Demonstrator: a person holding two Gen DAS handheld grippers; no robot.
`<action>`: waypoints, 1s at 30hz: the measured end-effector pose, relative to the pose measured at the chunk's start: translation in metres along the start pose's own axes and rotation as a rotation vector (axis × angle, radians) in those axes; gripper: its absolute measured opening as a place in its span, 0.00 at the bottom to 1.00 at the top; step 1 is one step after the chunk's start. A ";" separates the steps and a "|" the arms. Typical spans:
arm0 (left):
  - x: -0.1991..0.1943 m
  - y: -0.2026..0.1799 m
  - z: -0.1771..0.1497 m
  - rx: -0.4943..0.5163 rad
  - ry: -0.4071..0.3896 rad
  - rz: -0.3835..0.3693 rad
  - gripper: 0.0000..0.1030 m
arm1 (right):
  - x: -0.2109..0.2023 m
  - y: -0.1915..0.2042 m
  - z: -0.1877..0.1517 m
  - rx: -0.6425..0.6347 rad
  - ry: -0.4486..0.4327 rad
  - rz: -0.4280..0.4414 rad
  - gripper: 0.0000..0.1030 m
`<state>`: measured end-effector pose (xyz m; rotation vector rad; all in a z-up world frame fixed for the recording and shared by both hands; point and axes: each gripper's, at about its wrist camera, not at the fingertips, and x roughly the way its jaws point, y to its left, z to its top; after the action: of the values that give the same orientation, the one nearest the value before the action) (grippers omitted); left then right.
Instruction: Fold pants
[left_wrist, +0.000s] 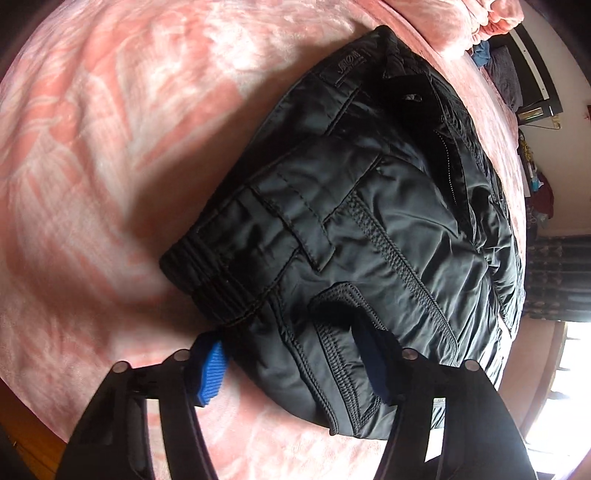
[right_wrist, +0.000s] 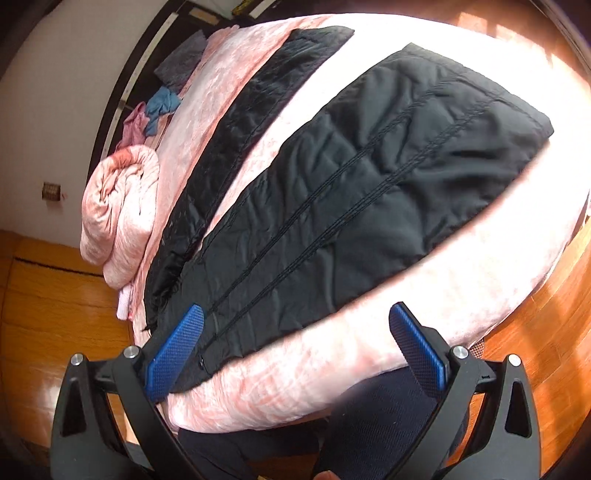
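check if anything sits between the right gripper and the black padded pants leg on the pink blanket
Nothing visible does. The right gripper hangs open just above the near edge of the black padded pants leg, with only bare pink blanket under it. The rolled pink quilt lies off to the side, clear of the path.

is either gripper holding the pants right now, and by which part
The left gripper has the pants between its pads at the waistband edge, though a firm pinch cannot be told. The right gripper holds nothing, open over a leg.
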<state>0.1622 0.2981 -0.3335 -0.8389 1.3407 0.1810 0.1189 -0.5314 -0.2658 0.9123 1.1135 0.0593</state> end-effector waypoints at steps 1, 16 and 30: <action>0.000 0.001 0.000 -0.009 -0.003 -0.009 0.58 | -0.007 -0.018 0.012 0.059 -0.031 0.000 0.97; -0.009 0.018 -0.012 -0.125 -0.134 -0.091 0.13 | -0.012 -0.141 0.093 0.346 -0.173 0.083 0.12; -0.035 0.085 -0.034 -0.337 -0.261 -0.105 0.17 | -0.006 -0.118 0.051 0.197 -0.120 -0.036 0.11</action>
<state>0.0789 0.3485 -0.3382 -1.1249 1.0322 0.4282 0.1103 -0.6414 -0.3320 1.0567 1.0362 -0.1355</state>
